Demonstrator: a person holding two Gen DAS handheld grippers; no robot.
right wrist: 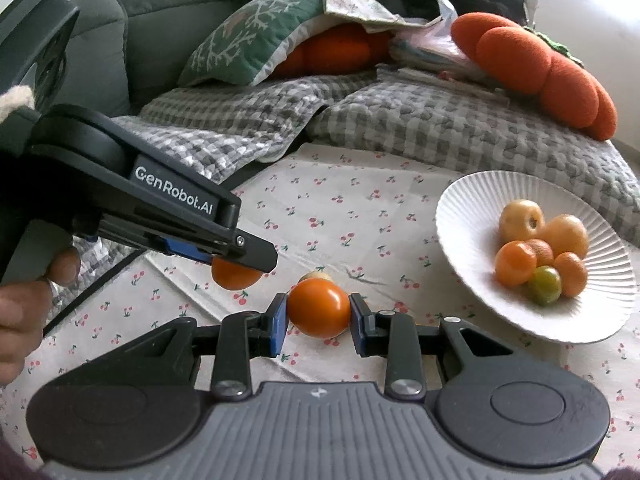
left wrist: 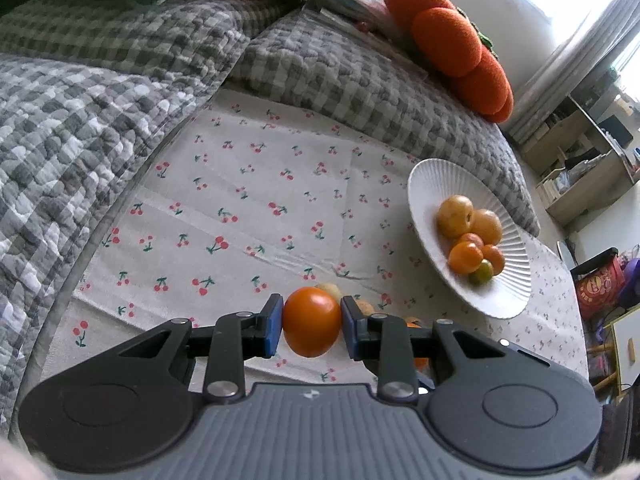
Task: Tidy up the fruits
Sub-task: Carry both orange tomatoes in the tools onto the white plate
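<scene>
In the left wrist view my left gripper is shut on a round orange fruit, lifted above the cherry-print cloth. My right gripper is shut on a similar orange fruit. The right wrist view also shows the left gripper at the left with its orange fruit partly hidden under the fingers. A white ribbed plate stands to the right and holds several orange, yellow and green fruits. A pale fruit lies on the cloth behind the held one.
A grey checked quilt borders the cloth at the back and left. An orange pumpkin cushion and a green cushion lie behind it. A person's hand grips the left gripper's handle. Two more small fruits peek from behind the left gripper's fingers.
</scene>
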